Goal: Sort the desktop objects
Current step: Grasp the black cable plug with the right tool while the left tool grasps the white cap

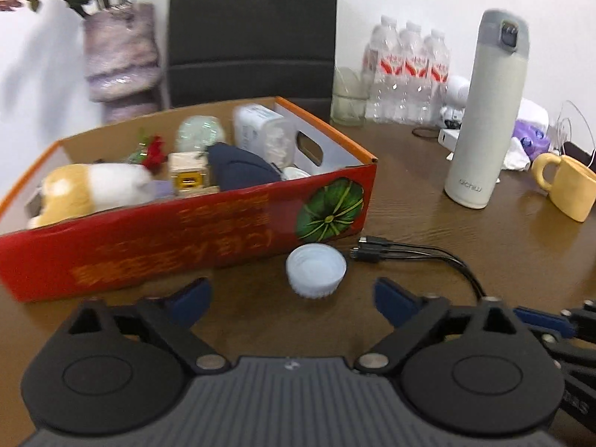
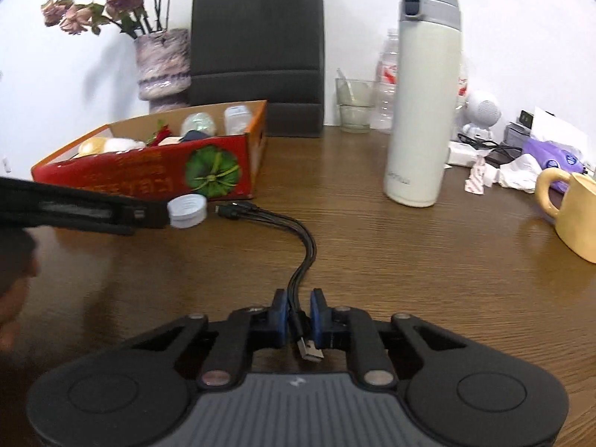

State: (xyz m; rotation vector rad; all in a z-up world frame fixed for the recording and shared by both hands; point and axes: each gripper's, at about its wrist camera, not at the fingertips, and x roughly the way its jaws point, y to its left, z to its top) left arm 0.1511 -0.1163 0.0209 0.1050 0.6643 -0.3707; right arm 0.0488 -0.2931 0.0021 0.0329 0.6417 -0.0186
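Observation:
A white bottle cap (image 1: 316, 275) lies open side up on the brown table, close to the red box's front wall. My left gripper (image 1: 291, 286) is open, its blue pads standing wide to either side of the cap's near edge without pressing on it. A black multi-plug cable (image 1: 409, 253) runs from beside the cap off to the right. My right gripper (image 2: 298, 298) is shut on this cable (image 2: 305, 246) near its USB plug, which sticks out behind the pads. From the right wrist, the cap (image 2: 187, 210) sits at the tip of the left gripper's finger (image 2: 93, 212).
The red cardboard box (image 1: 186, 246) holds a plush toy, a small wooden box and other items. A tall white flask (image 1: 484, 119) and a yellow mug (image 1: 570, 190) stand to the right. Water bottles (image 1: 406, 70), a glass (image 1: 348, 100), a vase (image 1: 119, 56) and a black bag line the back.

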